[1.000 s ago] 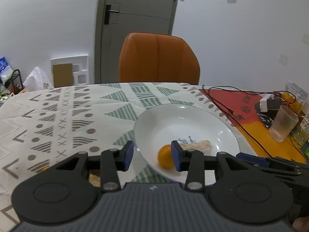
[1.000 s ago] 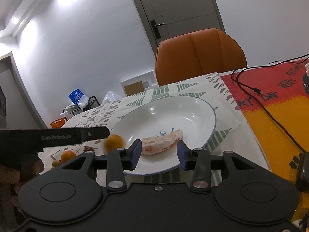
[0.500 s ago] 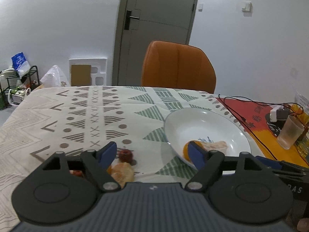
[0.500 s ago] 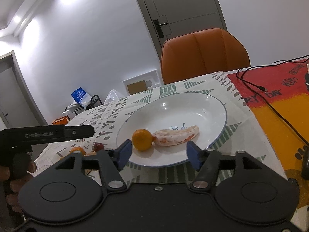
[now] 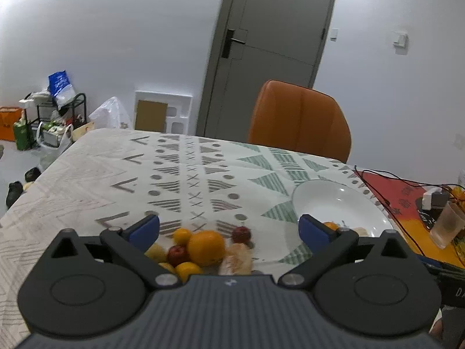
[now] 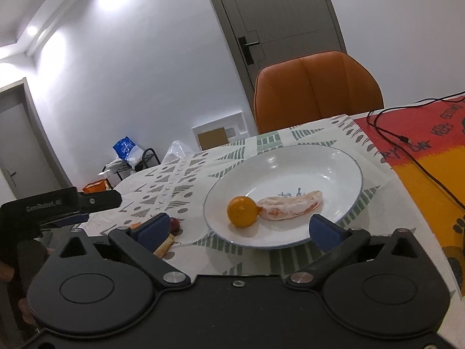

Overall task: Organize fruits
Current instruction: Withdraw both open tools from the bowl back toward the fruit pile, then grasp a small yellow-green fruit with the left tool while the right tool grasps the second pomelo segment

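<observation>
My left gripper point(image 5: 229, 229) hangs over a pile of fruit on the patterned cloth; its jaws are opening wide and touch nothing. The pile holds a large orange point(image 5: 205, 247), small oranges point(image 5: 181, 235), red fruits point(image 5: 241, 234) and a peeled piece point(image 5: 237, 257). To the right stands the white plate point(image 5: 334, 200). My right gripper point(image 6: 238, 229) faces the plate point(image 6: 359, 174) from its near side, jaws also opening, nothing between the pads. On the plate lie a small orange point(image 6: 241, 210) and a peeled fruit segment point(image 6: 290, 209), touching each other. The left gripper's body point(image 6: 66, 203) shows at the left edge.
An orange chair point(image 5: 299, 122) stands behind the table. On the right, black cables point(image 6: 421, 165) cross a red and yellow mat point(image 6: 430, 133), with a plastic cup point(image 5: 446, 225) and a charger nearby. Bags and a rack point(image 5: 49, 116) clutter the floor at left.
Both grippers have opened wide. The left one swung left from the plate to the fruit pile, leaving the small orange on the plate. The right one drew back slightly.
</observation>
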`<state>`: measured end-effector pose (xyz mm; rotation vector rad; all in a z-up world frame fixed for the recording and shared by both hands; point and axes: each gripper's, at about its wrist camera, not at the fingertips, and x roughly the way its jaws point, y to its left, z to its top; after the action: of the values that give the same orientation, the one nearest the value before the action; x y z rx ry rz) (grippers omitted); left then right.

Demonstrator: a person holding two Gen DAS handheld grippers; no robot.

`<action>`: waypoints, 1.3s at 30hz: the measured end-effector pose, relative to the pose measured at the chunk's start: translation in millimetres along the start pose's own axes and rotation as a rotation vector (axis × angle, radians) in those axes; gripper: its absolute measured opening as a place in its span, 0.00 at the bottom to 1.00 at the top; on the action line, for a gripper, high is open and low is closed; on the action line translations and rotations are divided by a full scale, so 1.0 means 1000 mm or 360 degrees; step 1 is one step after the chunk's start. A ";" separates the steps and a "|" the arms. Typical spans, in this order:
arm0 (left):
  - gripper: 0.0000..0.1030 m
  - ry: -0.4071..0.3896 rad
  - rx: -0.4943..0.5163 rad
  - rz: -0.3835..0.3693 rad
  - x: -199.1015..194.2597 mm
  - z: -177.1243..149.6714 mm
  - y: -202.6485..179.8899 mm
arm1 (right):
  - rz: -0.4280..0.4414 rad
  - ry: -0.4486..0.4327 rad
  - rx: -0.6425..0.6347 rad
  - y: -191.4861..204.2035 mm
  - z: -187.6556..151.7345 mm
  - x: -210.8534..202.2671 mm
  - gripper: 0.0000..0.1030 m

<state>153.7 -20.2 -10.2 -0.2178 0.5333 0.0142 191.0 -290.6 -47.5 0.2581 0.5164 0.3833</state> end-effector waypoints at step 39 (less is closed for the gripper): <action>0.45 0.0198 -0.0152 0.0019 0.023 -0.039 0.067 | 0.0196 0.0247 -0.0169 0.075 -0.022 0.054 0.77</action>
<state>149.3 35.8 -67.7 -0.3104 0.6588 0.0380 201.5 -197.1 -64.0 0.1586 0.6321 0.5520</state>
